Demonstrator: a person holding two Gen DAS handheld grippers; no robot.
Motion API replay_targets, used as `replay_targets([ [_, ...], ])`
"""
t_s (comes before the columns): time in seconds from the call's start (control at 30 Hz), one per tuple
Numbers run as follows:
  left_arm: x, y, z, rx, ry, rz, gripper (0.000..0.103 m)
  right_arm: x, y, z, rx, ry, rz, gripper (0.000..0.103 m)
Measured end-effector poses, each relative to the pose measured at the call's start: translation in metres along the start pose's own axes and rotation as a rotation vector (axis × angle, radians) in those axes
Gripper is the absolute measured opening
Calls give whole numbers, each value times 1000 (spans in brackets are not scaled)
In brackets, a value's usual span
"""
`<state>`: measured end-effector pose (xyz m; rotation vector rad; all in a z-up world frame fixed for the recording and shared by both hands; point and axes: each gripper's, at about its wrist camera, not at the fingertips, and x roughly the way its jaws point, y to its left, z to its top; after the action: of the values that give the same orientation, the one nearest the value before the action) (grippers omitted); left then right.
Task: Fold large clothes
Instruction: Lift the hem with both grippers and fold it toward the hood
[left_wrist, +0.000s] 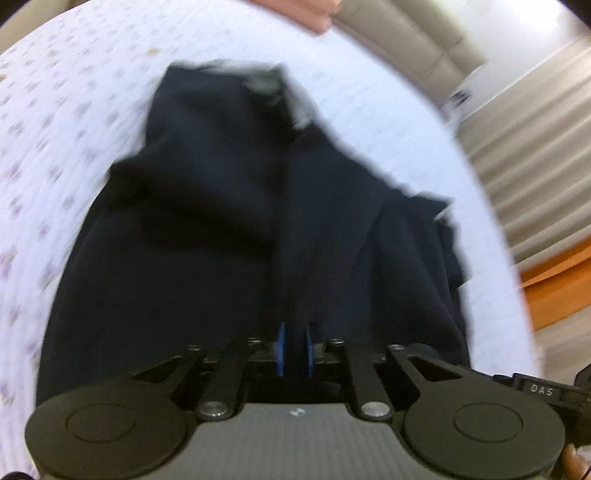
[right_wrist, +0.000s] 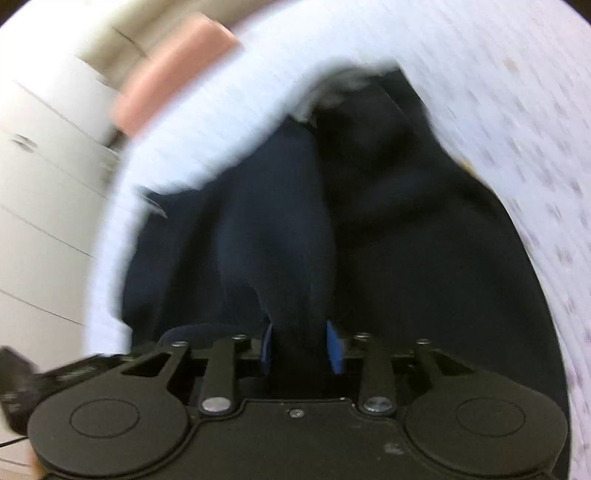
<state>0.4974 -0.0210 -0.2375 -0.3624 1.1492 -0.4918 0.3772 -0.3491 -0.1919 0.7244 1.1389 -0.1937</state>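
A large dark navy garment (left_wrist: 229, 206) lies bunched on a white bed sheet with small purple marks (left_wrist: 48, 122). My left gripper (left_wrist: 294, 349) is shut on a fold of the garment, which rises between its blue pads (left_wrist: 281, 347). My right gripper (right_wrist: 301, 347) is shut on a thicker fold of the same garment (right_wrist: 295, 229), which runs up between its blue pads (right_wrist: 334, 347). Both views are blurred by motion. A pale lining or label shows at the garment's far end (right_wrist: 347, 79).
A pink pillow or cushion (right_wrist: 166, 70) lies at the bed's far edge and also shows in the left wrist view (left_wrist: 314, 14). White drawers (right_wrist: 33, 177) stand left of the bed. Pale curtains (left_wrist: 535, 147) and an orange wooden surface (left_wrist: 561, 291) are at the right.
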Motion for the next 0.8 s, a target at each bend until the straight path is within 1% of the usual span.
replay_targets([
  [0.03, -4, 1, -3, -16, 2, 16, 31, 1, -7, 1, 26, 30, 5, 67],
  [0.07, -10, 1, -5, -38, -8, 14, 35, -9, -11, 2, 39, 15, 46, 67],
  [0.1, -21, 0, -7, -53, -40, 12, 35, -20, -10, 4, 19, -10, 66, 67],
  [0.13, -33, -3, -8, -52, -73, 26, 35, -31, -5, 6, -29, -42, 64, 67],
  [0.2, -49, -26, -13, -6, -135, 53, 36, -53, 16, 7, -172, -105, 54, 68],
  [0.27, -64, -45, -21, 47, -169, 17, 36, -64, 39, 3, -325, -171, 64, 66],
  [0.3, -66, -54, -26, 65, -174, -8, 36, -63, 52, -3, -397, -196, 55, 61],
  [0.33, -65, -63, -31, 86, -168, -22, 36, -60, 60, -6, -454, -210, 42, 45],
  [0.37, -60, -72, -36, 104, -156, -14, 35, -52, 67, -10, -495, -208, 31, 28],
  [0.4, -52, -78, -42, 121, -135, 11, 33, -38, 69, -16, -520, -196, 30, 23],
  [0.43, -40, -81, -47, 132, -107, 52, 29, -26, 70, -22, -537, -180, 25, 20],
  [0.47, -29, -79, -50, 130, -82, 84, 23, -12, 70, -27, -551, -163, 0, 20],
  [0.5, -14, -73, -54, 114, -41, 117, 22, 8, 68, -29, -556, -132, -31, 20],
  [0.53, -5, -65, -58, 92, -11, 137, 18, 26, 63, -29, -544, -82, -43, 20],
  [0.57, 1, -59, -60, 65, 3, 146, 12, 42, 55, -29, -518, -22, -34, 18],
  [0.6, 2, -55, -61, 41, -5, 124, 12, 48, 47, -28, -488, -21, -21, 15],
  [0.67, -7, -50, -59, 7, -18, 94, 12, 45, 38, -20, -444, -16, 18, 13],
  [0.73, -23, -49, -60, 18, -63, 74, 13, 30, 30, -17, -420, -29, 59, 14],
  [0.8, -40, -47, -64, 24, -80, 68, 13, 9, 22, -23, -407, -57, 86, 19],
])
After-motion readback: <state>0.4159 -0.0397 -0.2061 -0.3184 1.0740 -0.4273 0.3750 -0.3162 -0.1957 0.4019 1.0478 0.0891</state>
